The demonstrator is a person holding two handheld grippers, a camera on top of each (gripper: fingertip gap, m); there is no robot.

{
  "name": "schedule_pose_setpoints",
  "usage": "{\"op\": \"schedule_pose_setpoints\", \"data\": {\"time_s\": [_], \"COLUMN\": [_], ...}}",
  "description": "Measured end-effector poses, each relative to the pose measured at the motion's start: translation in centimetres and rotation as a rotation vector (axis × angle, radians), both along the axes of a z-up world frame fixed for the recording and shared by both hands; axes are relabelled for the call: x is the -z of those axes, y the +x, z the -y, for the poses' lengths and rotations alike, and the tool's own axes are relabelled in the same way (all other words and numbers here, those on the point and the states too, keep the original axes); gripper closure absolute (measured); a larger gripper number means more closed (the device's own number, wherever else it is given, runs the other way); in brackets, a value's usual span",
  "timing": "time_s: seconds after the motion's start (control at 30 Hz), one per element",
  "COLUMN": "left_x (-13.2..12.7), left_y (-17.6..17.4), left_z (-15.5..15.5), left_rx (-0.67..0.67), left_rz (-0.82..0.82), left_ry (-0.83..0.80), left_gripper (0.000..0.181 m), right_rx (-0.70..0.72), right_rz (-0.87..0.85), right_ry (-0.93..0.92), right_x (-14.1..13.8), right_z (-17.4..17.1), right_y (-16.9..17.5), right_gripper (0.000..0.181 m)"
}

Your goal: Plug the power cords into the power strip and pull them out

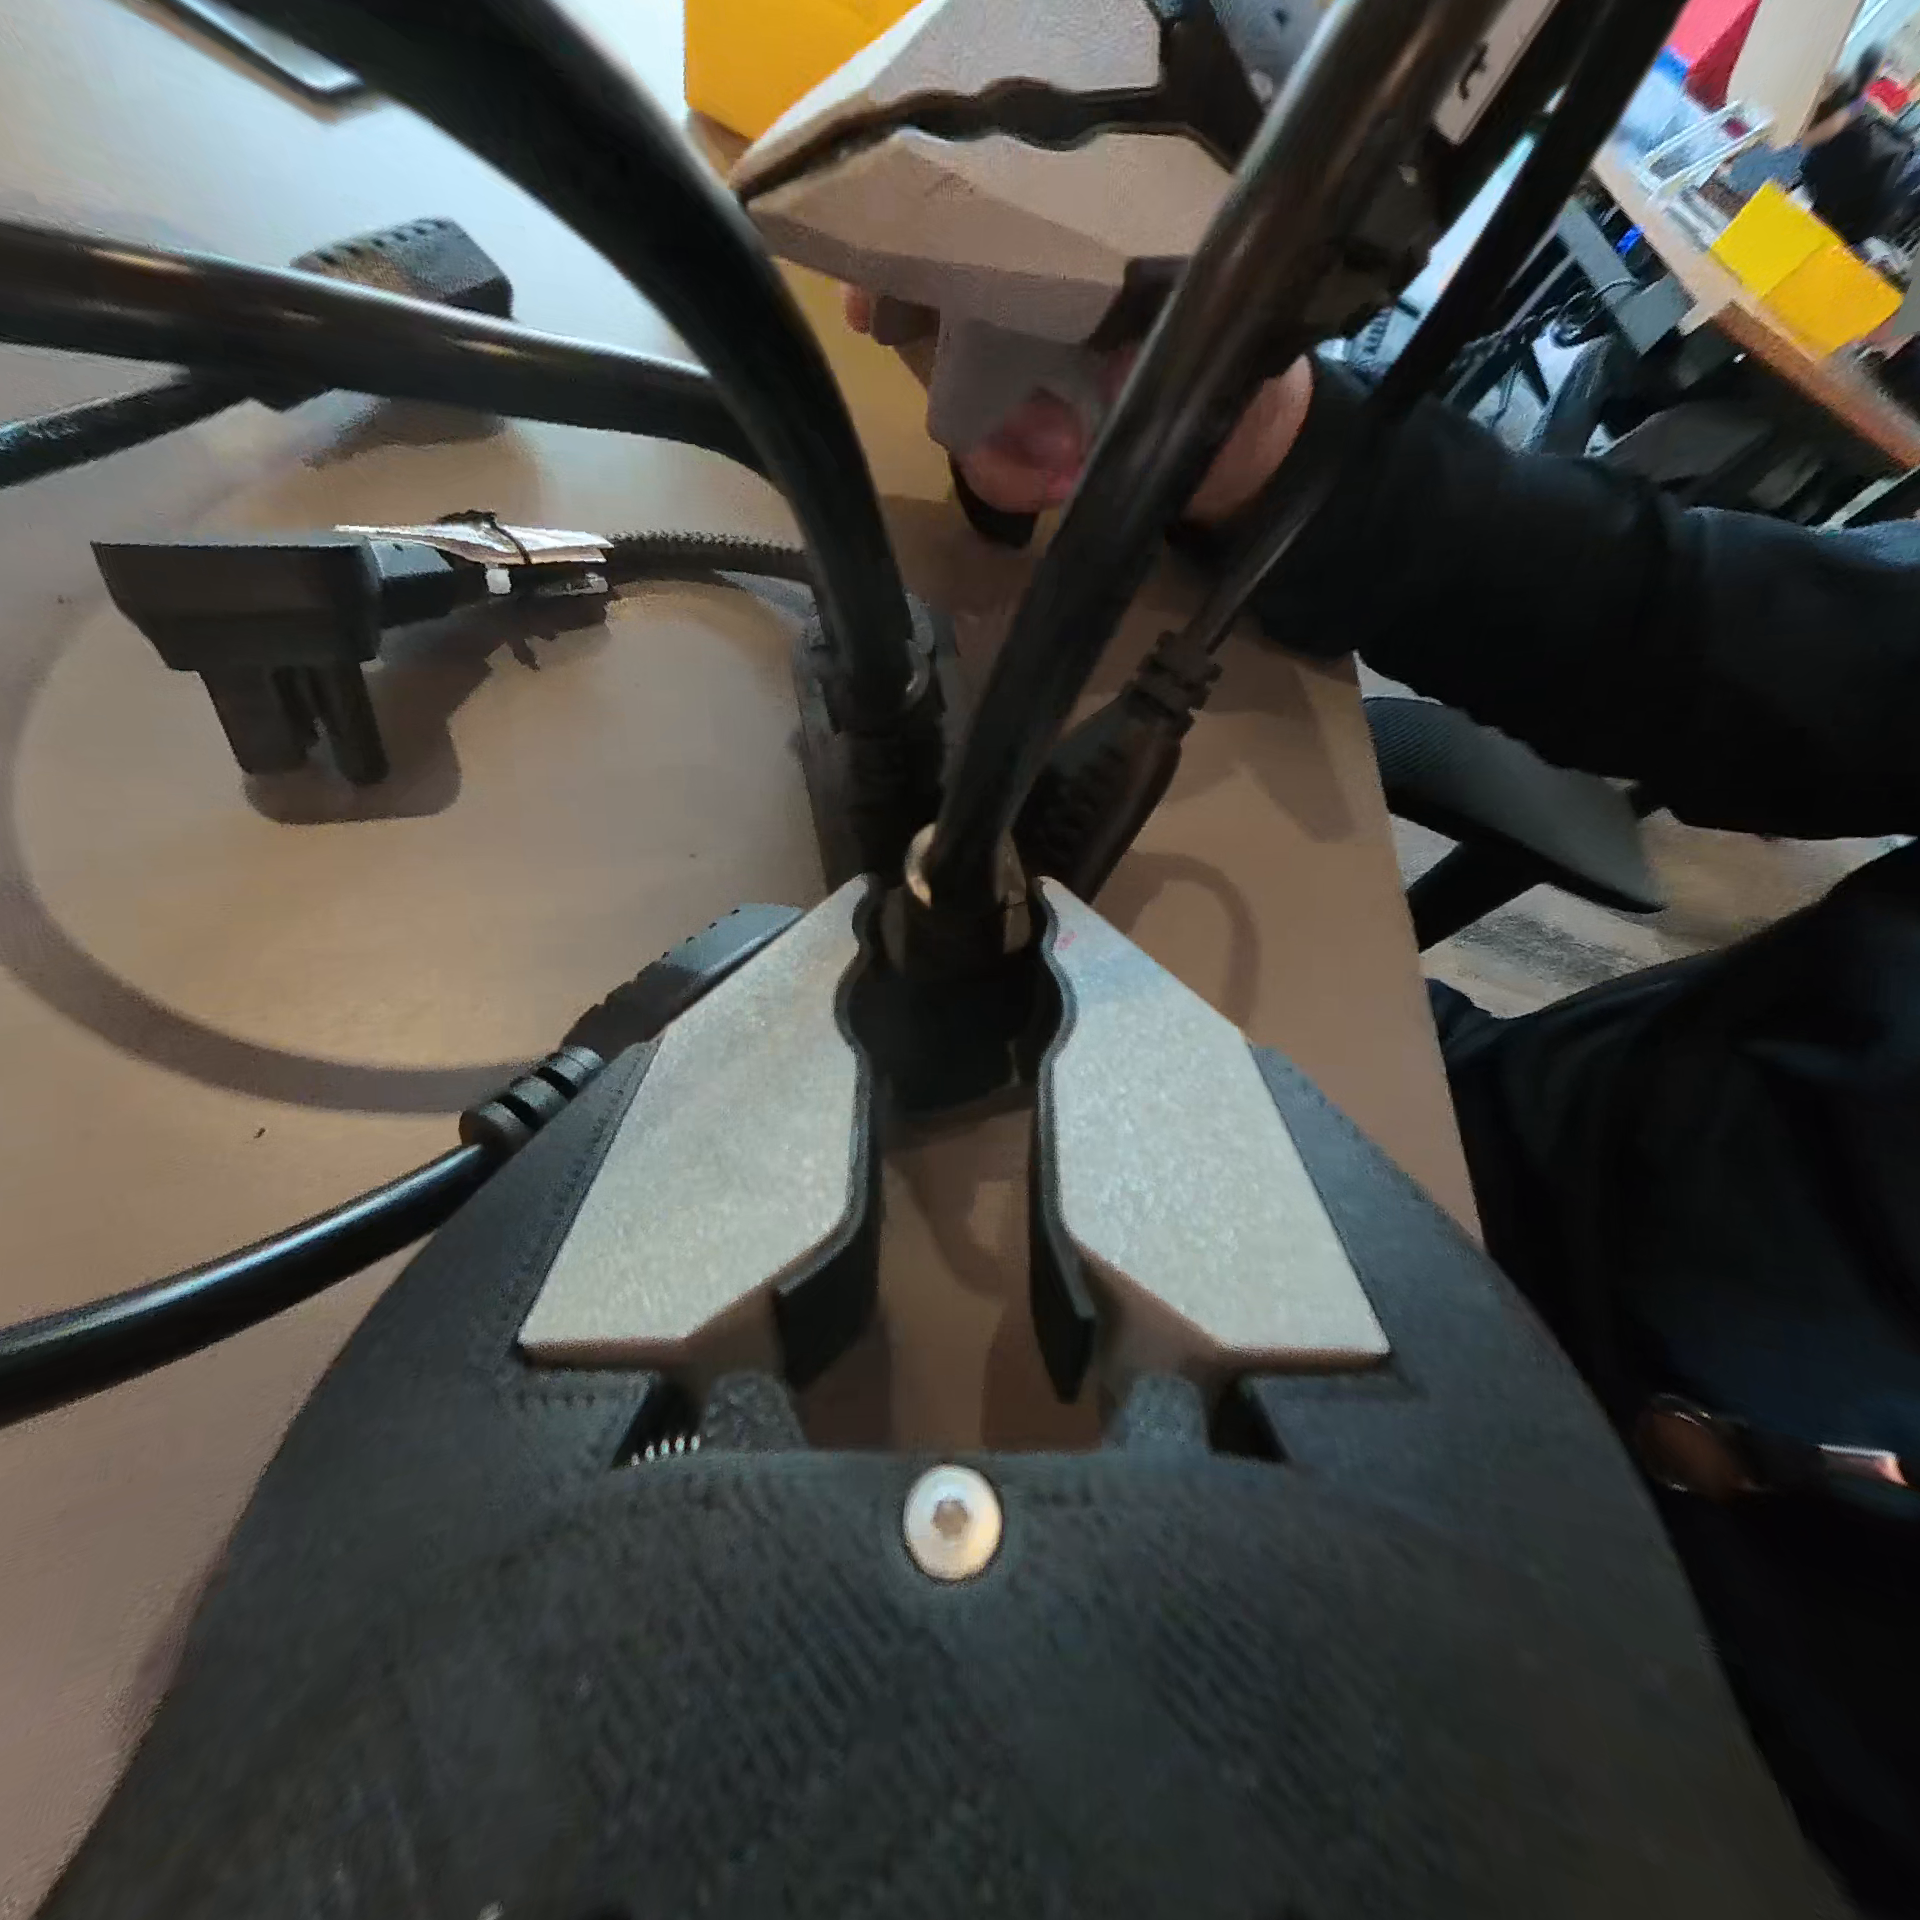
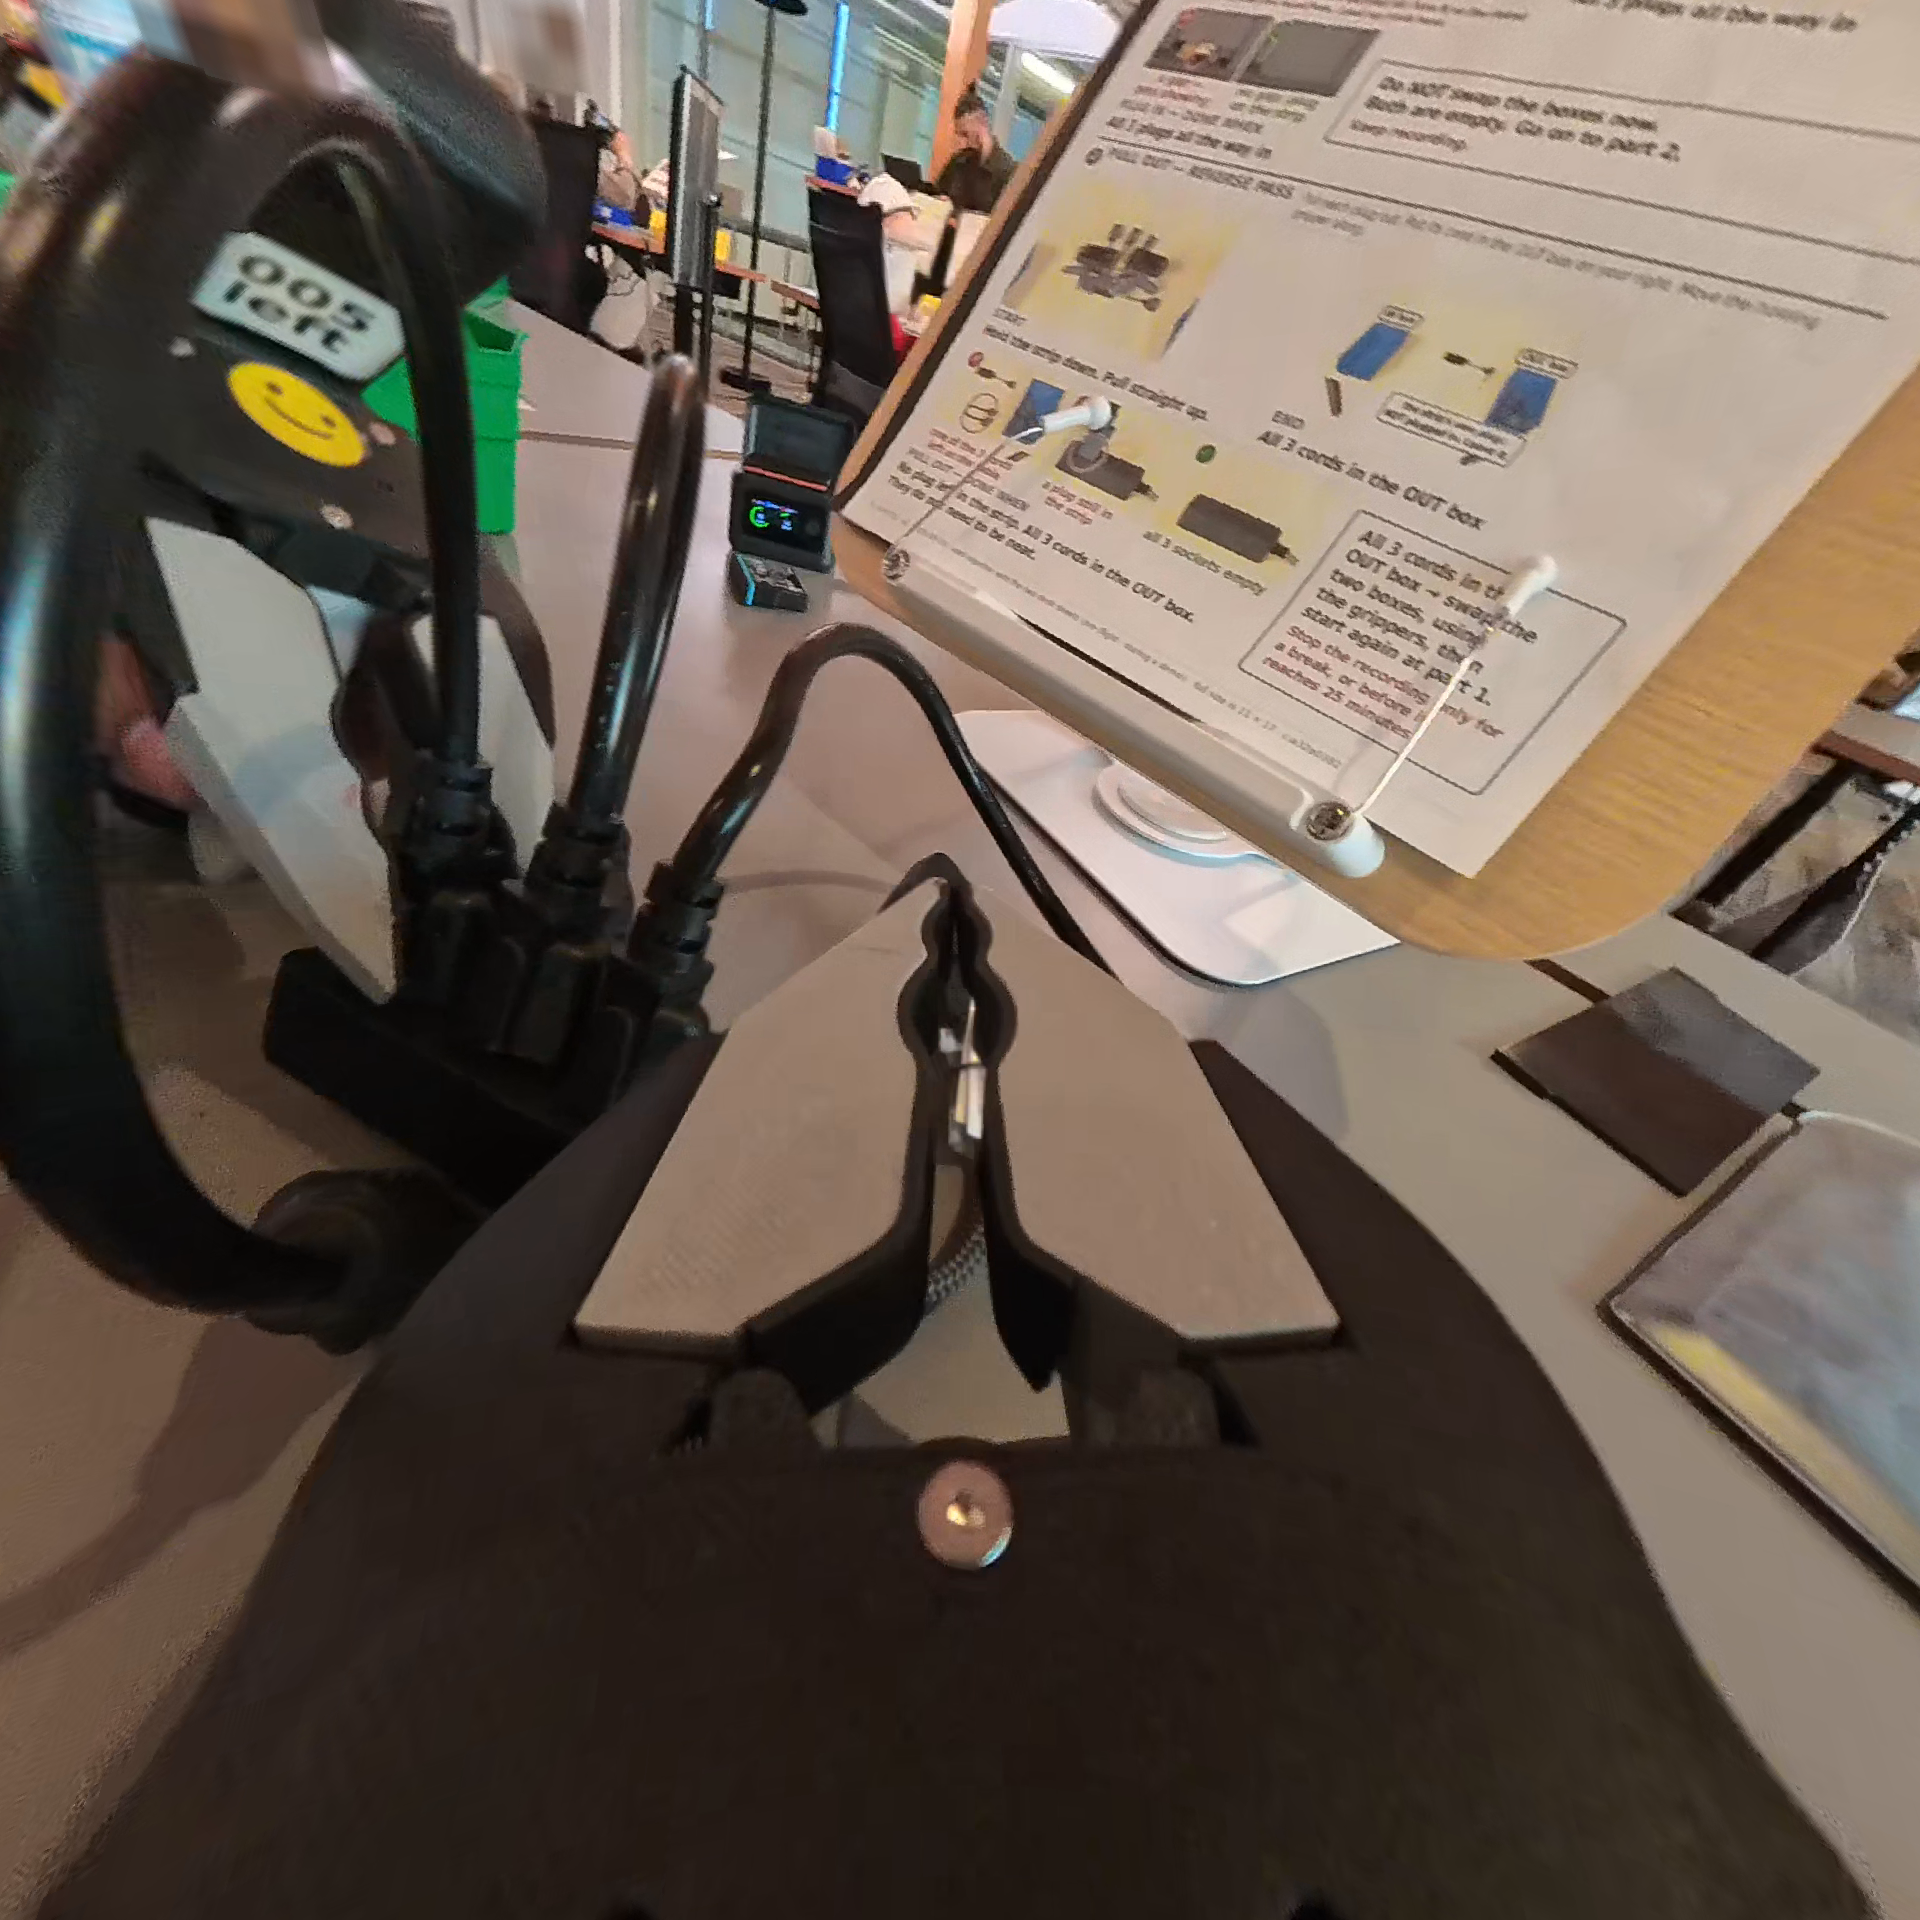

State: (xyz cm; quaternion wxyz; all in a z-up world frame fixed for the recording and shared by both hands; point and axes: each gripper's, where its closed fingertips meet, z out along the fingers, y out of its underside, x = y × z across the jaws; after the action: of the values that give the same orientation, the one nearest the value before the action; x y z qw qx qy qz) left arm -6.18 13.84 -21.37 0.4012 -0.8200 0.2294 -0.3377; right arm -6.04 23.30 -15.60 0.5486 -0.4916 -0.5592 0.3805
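My left gripper (image 1: 951,904) is shut on a black plug (image 1: 951,997) that stands upright in the black power strip (image 2: 416,1070). Its cord (image 1: 1143,468) rises away. Two more black plugs (image 2: 457,831) (image 2: 681,904) stand in the strip beside it. The left gripper's fingers (image 2: 281,748) flank the far-left plug in the right wrist view. My right gripper (image 2: 940,883) is shut on a braided cable (image 2: 951,1257) at the strip's near end. It shows held by a hand in the left wrist view (image 1: 758,171).
A loose black plug (image 1: 260,623) with a taped braided cable lies on the table at left. An instruction sheet on a wooden stand (image 2: 1455,468), a small screen device (image 2: 779,509), a green bin (image 2: 488,405) and a black pad (image 2: 1652,1081) stand around. A yellow box (image 1: 790,52) sits behind. My hands' fingertips stand some 11 cm from each other.
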Motion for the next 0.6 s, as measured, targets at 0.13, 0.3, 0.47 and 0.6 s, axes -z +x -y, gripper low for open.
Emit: {"op": "schedule_pose_setpoints", "data": {"time_s": [0.13,0.3,0.47,0.6], "left_x": [0.0,0.0,-0.1,-0.1], "left_y": [-0.1,-0.3,-1.6,-2.1], "left_z": [-0.1,-0.3,-1.0,-1.3], "left_rx": [-0.003,-0.005,-0.076,-0.103], "left_rz": [-0.102,-0.194,-0.208,-0.176], "left_ry": [0.061,0.131,0.133,0.12], "left_gripper": [0.156,0.154,0.153,0.153], "right_rx": [0.111,0.259,0.298,0.237], "right_rz": [-0.006,0.032,0.072,0.13], "right_ry": [-0.039,-0.05,-0.217,-0.414], "right_x": [0.0,0.5,1.6,3.0], "right_z": [-2.5,-5.6,-7.4,-7.7], "right_y": [0.4,1.0,1.3,1.0], "right_gripper": [0.181,0.181,0.18,0.155]}}
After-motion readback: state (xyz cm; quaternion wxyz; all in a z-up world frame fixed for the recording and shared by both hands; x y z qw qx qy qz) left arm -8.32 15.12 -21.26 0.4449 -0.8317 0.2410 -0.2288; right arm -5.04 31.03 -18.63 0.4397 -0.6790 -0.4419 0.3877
